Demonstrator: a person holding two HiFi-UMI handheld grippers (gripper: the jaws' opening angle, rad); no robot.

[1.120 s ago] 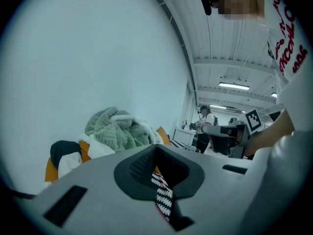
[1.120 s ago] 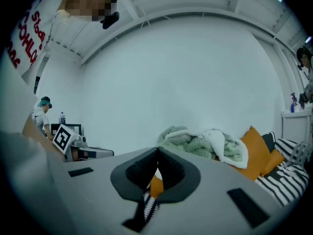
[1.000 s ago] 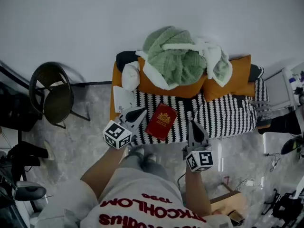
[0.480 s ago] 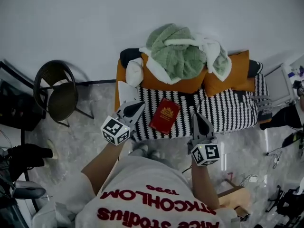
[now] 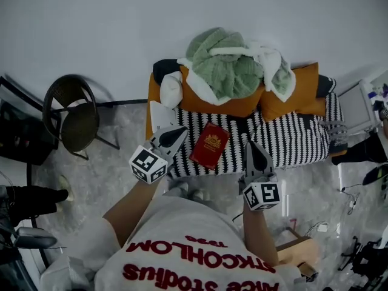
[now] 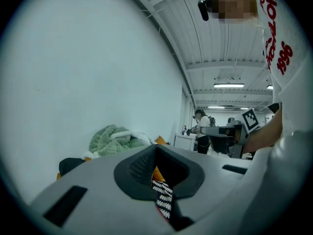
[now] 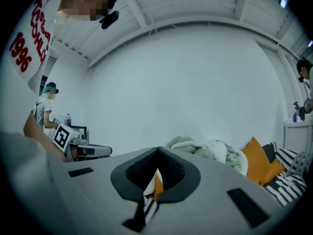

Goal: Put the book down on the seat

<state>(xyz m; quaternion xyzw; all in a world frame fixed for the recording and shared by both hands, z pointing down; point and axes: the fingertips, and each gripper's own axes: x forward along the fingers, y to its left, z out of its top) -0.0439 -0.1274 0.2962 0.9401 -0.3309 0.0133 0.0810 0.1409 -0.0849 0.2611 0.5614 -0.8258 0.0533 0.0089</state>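
Observation:
A red book [image 5: 210, 145] with a gold emblem lies flat on the black-and-white striped seat [image 5: 285, 144] of the sofa, near its front left. My left gripper [image 5: 176, 134] hovers just left of the book, shut and holding nothing. My right gripper [image 5: 252, 150] is to the book's right, over the seat's front edge, also shut and empty. In the left gripper view the jaws [image 6: 157, 151] meet with only striped fabric [image 6: 163, 199] showing past them. In the right gripper view the gripper [image 7: 157, 153] is likewise closed.
A green and white blanket [image 5: 233, 68] is heaped on orange cushions [image 5: 291, 96] at the sofa's back. A round dark chair [image 5: 71, 117] stands to the left on the marble floor. A white table [image 5: 364, 105] is at the right. Other people stand in the background.
Both grippers have drawn back slightly from the book, which stays lying on the seat. The view has shifted a little.

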